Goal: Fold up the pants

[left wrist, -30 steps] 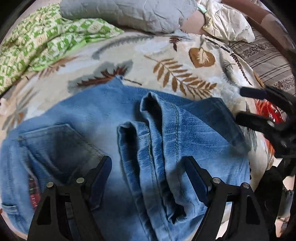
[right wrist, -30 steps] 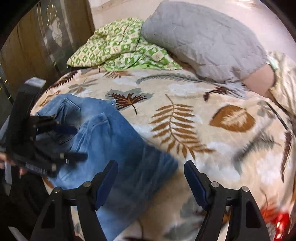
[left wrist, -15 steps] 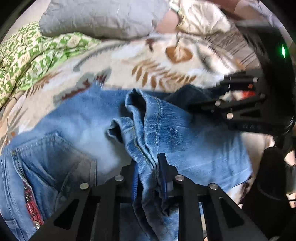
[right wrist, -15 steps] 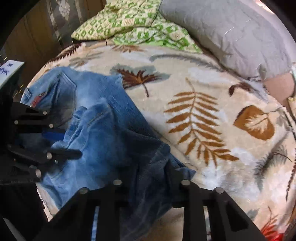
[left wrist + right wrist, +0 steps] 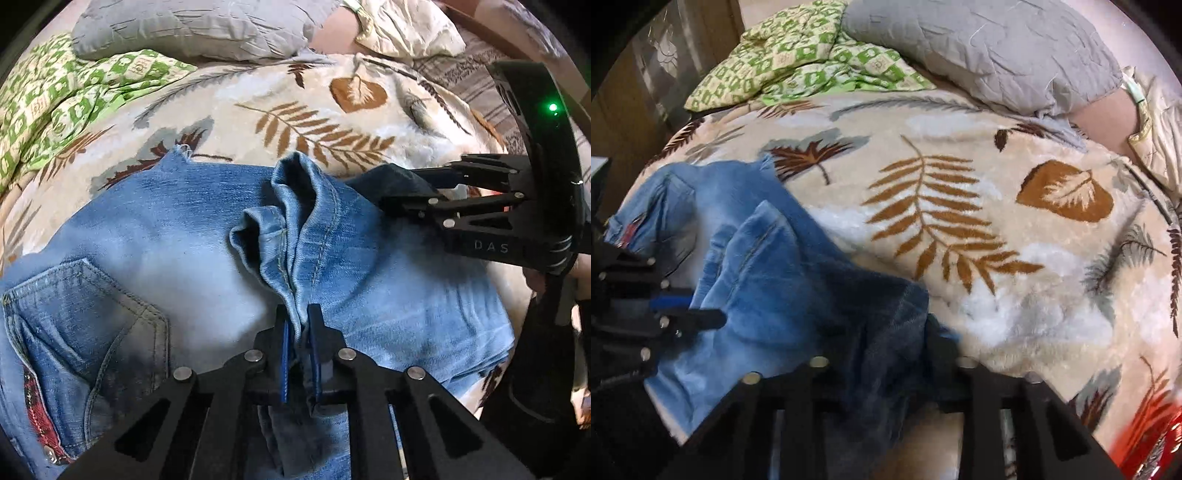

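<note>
On the bed's leaf-print blanket (image 5: 369,110), the left wrist view shows the jeans (image 5: 166,236) lying crosswise, waistband pocket at left; the left gripper (image 5: 298,332) has just closed, pinching a raised denim ridge. From the right wrist, the right gripper (image 5: 882,354) has just widened, dark denim bunched between its fingers.

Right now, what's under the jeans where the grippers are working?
The jeans lie on a leaf-print blanket, which shows all around their far edge. Directly beneath the denim nothing can be seen; the folded layers cover it.
</note>
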### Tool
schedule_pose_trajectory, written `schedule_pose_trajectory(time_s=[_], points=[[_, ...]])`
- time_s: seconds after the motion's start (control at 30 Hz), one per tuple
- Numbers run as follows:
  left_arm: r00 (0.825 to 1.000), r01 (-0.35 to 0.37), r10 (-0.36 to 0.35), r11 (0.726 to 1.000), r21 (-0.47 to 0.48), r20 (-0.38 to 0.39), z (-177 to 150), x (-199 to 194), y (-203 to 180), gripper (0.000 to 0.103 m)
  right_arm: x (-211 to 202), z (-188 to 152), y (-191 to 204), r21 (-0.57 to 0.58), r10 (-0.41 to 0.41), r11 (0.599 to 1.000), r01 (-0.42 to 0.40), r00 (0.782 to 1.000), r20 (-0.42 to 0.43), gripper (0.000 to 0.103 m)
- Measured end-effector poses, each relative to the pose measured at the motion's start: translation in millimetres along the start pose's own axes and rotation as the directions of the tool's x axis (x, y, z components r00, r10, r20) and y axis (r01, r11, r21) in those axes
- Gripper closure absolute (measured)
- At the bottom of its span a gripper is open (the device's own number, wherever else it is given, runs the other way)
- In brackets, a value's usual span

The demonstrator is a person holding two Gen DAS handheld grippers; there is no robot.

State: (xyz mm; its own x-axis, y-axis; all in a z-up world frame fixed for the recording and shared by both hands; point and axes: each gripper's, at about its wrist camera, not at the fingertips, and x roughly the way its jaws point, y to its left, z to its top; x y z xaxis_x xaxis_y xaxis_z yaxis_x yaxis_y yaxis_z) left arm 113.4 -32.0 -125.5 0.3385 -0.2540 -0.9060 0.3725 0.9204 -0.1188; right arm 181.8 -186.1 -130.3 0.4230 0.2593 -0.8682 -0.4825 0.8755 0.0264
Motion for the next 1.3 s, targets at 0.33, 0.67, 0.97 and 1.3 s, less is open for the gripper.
schedule_pose_trajectory(time_s=[0.33,0.67,0.97,1.3], points=[[0.987,-0.063,0.068,0.997,-0.040,0.147,20,-54,14,0.041,-83,-42,2,0.002,0.068,0.998,-0.069,0.992,0.107,0.035],[0.994,-0.070,0.071,0.997,-0.021,0.081,64,-4,-8,0.050,-62,-78,81,-0.153,0.061,0.987,-0.058,0.998,0.016,0.036],[0.991,0.015,-0.016,1.000,0.007,0.132,66,-18,-4,0.094,-58,-89,79,-0.147,-0.001,0.989,0.005,1.000,0.030,0.082],[0.996,-0.088,0.087,0.996,0.031,0.015,49,9,4,0.082,-65,-98,85,-0.183,-0.013,0.983,0.019,0.999,0.031,0.086]])
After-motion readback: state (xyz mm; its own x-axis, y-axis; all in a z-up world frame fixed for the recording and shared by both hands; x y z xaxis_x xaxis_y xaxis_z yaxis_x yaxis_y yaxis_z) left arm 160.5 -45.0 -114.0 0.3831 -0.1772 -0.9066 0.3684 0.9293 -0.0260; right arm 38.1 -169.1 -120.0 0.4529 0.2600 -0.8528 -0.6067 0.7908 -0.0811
